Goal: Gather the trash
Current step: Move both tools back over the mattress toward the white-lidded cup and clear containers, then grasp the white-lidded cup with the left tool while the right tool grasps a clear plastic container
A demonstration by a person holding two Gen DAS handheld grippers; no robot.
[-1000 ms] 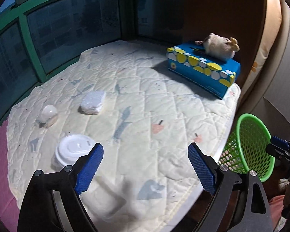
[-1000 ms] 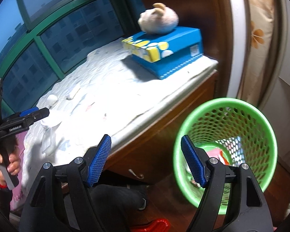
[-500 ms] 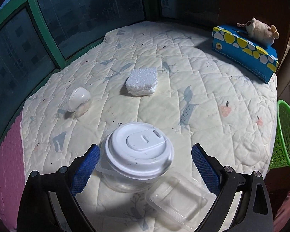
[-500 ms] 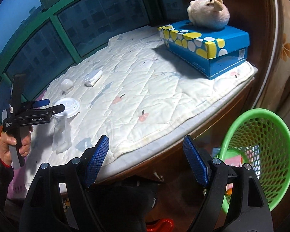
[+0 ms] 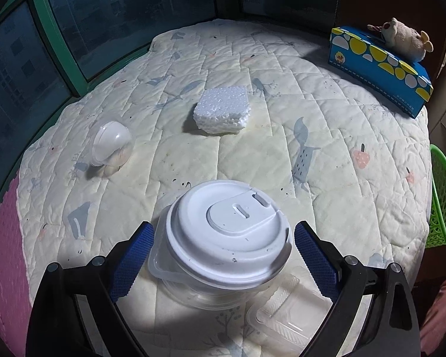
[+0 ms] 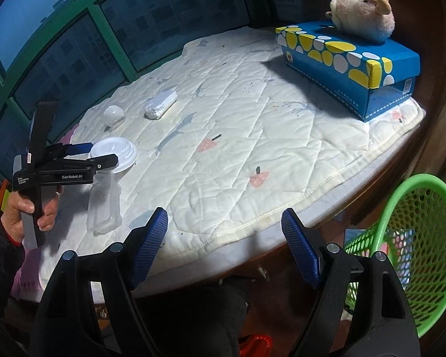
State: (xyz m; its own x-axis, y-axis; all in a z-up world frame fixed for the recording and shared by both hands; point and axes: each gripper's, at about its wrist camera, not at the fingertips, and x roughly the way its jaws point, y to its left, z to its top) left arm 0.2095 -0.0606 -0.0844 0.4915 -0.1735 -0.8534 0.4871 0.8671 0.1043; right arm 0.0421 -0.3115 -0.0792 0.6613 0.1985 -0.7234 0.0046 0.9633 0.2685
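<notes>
Quilted pad [image 5: 252, 154] by green-framed windows [image 5: 41, 20]; both grippers' fingers [image 5: 135, 255] apart, gripping nothing.

The lidded cup [image 5: 229, 232] sits between the left gripper's [image 5: 223, 263] spread pads, with a narrow gap on each side. A clear tray [image 5: 285, 318] lies just right of it. Beyond, bare quilt [image 5: 282, 154] stretches to the foam block [image 5: 221, 114] and dome lid [image 5: 111, 144]. The right gripper [image 6: 224, 250] hangs wide over the quilt's front edge, nothing between its pads, the green basket [image 6: 416, 250] to its right.
</notes>
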